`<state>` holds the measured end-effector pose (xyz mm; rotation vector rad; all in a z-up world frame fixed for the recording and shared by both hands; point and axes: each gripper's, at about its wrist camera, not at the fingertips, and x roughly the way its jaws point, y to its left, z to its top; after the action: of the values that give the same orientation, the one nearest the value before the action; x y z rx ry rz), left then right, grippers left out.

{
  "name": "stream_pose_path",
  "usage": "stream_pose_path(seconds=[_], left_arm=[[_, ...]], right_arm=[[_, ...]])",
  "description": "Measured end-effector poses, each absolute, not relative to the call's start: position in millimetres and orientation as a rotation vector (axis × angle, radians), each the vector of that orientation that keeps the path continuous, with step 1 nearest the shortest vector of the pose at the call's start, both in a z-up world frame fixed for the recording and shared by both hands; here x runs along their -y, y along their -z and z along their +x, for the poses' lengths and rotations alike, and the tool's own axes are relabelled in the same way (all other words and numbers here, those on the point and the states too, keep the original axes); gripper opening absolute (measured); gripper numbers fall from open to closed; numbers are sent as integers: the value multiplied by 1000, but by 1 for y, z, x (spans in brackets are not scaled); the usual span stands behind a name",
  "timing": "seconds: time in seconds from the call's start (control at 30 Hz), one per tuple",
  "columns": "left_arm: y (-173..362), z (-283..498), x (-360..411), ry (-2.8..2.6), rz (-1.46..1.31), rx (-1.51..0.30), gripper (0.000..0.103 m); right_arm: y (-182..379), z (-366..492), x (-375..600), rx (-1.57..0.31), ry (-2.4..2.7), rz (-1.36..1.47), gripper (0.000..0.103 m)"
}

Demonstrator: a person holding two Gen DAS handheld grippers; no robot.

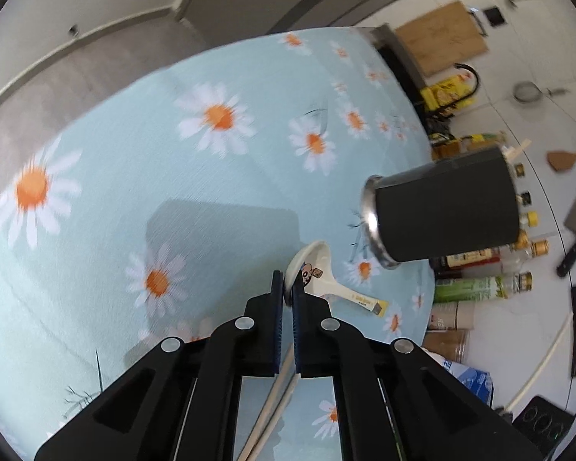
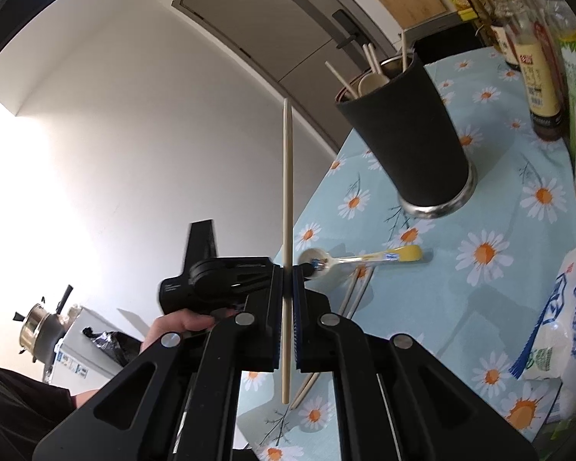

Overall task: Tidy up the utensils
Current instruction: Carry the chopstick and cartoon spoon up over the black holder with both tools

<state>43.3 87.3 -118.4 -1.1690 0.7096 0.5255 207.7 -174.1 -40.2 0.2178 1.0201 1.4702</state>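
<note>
Chopstick (image 2: 287, 230) stands upright, clamped near its lower third in my right gripper (image 2: 287, 292). It looks light, stiff and slick, so it may pivot. My left gripper (image 1: 287, 292) pinches the ceramic spoon (image 1: 318, 276) by its bowl rim on the worktop (image 1: 134, 192); fragile, near the holder (image 1: 441, 211).

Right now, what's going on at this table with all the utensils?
A person is sorting utensils into the black utensil holder, which already has chopsticks and a spoon in it. The left tool is shut on the bowl of a white ceramic spoon on the daisy tablecloth. The right tool grips a single chopstick in the air, not yet in the holder. Two more chopsticks lie on the cloth.
</note>
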Motion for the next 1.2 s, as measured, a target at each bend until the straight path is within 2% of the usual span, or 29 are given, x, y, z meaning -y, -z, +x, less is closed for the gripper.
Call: stream_pose_path(seconds=[0.5,1.2], left_arm=[[10,71,-76,-388,-615,-689,3],[-103,122,-59,-209,-182,-614,3]], right_arm=[[19,223,167,-889,-1293,196,6],[-63,245,127,-583,-1105,57,6]])
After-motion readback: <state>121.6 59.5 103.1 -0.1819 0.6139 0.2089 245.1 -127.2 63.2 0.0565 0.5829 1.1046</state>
